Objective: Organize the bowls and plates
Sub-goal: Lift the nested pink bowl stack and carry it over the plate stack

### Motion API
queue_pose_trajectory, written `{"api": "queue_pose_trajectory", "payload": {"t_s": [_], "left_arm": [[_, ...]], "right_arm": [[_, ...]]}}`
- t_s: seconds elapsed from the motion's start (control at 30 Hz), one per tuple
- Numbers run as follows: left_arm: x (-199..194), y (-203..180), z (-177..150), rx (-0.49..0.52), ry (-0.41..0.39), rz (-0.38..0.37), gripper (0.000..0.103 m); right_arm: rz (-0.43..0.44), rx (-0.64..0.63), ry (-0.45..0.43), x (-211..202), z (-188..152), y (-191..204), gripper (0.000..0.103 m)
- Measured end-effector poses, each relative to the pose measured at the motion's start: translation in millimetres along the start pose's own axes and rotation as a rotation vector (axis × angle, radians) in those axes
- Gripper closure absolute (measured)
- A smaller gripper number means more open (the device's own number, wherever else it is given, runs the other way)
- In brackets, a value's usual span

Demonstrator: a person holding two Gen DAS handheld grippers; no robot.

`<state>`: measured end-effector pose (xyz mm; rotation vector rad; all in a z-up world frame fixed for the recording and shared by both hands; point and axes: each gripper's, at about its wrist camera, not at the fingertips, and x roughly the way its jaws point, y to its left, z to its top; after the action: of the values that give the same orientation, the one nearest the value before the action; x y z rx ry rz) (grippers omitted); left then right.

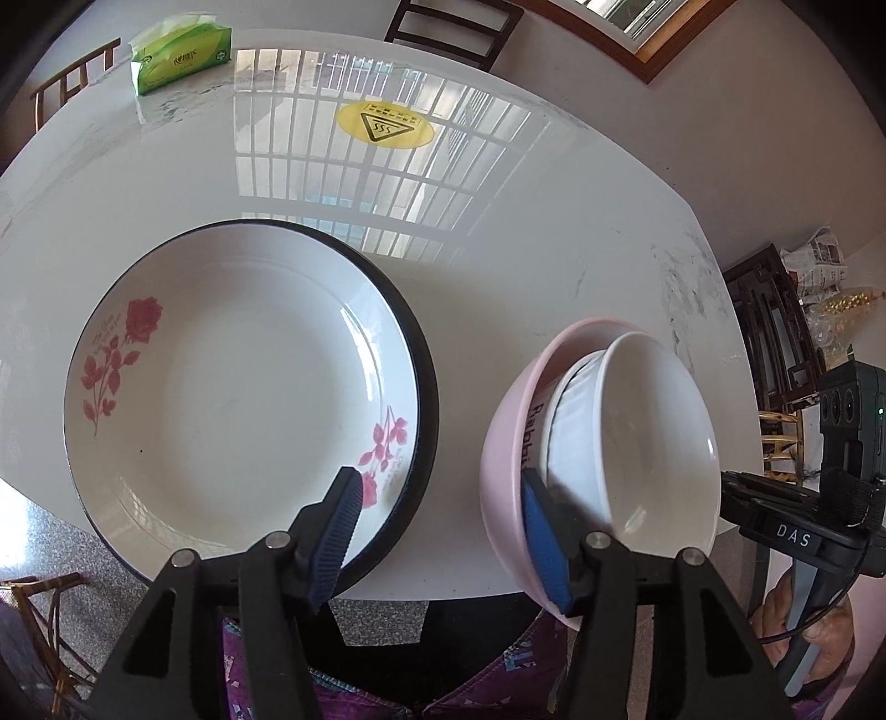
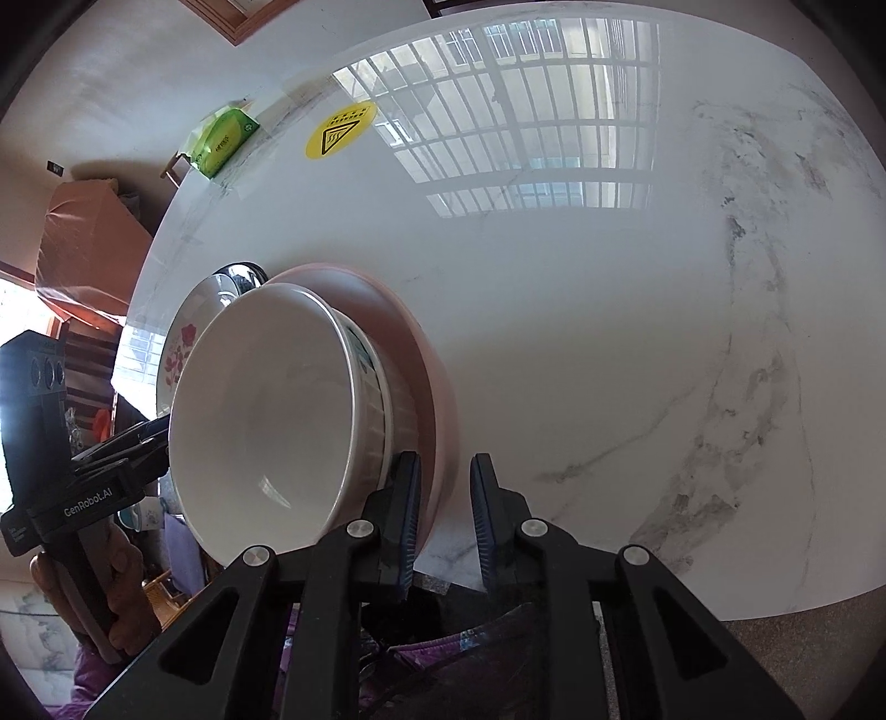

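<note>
A white rose-printed plate (image 1: 243, 387) lies on a black-rimmed plate (image 1: 423, 382) at the table's front left. A white ribbed bowl (image 1: 648, 432) sits nested in a pink bowl (image 1: 506, 448), both tilted, to its right. My left gripper (image 1: 443, 531) is open, one finger over the plate's near rim, the other against the pink bowl's outer wall. In the right wrist view my right gripper (image 2: 446, 515) straddles the pink bowl's rim (image 2: 437, 387), jaws close around it, with the white bowl (image 2: 266, 399) to its left and the rose plate (image 2: 183, 343) behind.
The white marble table (image 1: 498, 232) carries a green tissue pack (image 1: 180, 55) at the far left and a yellow warning sticker (image 1: 385, 124) in the middle. Dark chairs (image 1: 454, 27) stand around it. The table's front edge (image 2: 775, 603) runs close to both grippers.
</note>
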<state>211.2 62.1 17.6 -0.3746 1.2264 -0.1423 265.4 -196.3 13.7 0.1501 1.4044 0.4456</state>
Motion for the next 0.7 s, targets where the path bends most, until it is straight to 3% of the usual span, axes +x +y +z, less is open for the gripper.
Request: {"api": "queue_pose_trajectory", "payload": {"t_s": [0.03,0.17,0.23,0.4,0.7], "left_arm": [[-1,-5,1,0.021,-0.004,0.001,0.05],[-3,-13,-1,0.043,0.014,-0.102,0.093],[-5,-24,-4,0.078,-0.016,-0.042,0.094],[-6,-14,-4,0.0,-0.024,-0.094,0.094],[-11,-20,-3,-0.002,-0.061,-0.078,0.094]], "right_arm": [[-0.003,-0.004,-0.001,1,2,2,0.084],[0.007,-0.014,-0.016,1,2,3,0.089],[-0.007,-0.03,-0.036,-1,0,5,0.09],[0.006,-0.022,-0.052,-2,1,4,0.089],[0.034,-0.014,-0.048,0,1,-1,0.089]]}}
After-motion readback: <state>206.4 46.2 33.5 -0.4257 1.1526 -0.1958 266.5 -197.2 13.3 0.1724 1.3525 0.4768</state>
